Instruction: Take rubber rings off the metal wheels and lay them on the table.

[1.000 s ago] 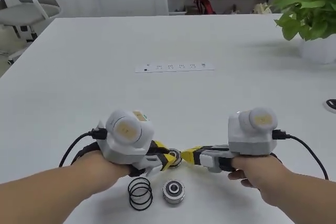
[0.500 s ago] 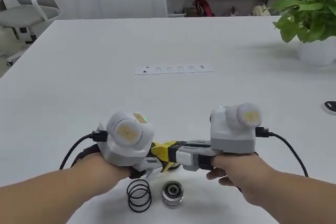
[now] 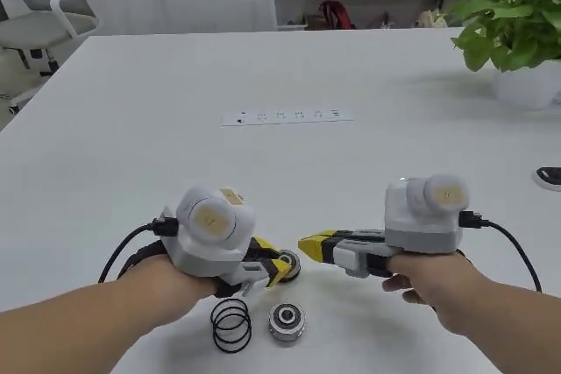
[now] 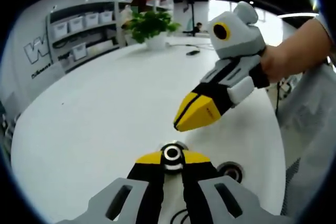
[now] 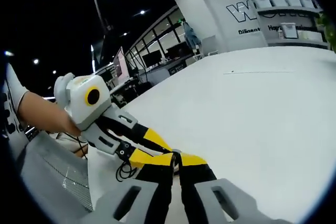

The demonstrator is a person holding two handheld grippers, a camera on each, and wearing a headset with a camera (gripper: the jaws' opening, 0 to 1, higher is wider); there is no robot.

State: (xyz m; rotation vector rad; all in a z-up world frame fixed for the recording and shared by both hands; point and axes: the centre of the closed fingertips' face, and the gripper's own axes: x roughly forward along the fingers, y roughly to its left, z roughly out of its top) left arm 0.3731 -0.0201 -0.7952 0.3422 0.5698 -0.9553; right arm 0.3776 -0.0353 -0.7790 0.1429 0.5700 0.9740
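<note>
White table [image 3: 263, 67] is stretching away, with a potted plant [image 3: 513, 15] sitting at two o'clock. Near the six o'clock edge, the left gripper [image 3: 282, 267] is clamping its jaws on a metal wheel [image 3: 288, 262]. The right gripper [image 3: 308, 243], at two o'clock from that wheel and just apart, is pressing its yellow jaws together; whether a ring is pinched there I cannot tell. Black rubber rings [image 3: 231, 323] are lying on the table, with a second metal wheel [image 3: 287, 321] resting at their three o'clock.
</note>
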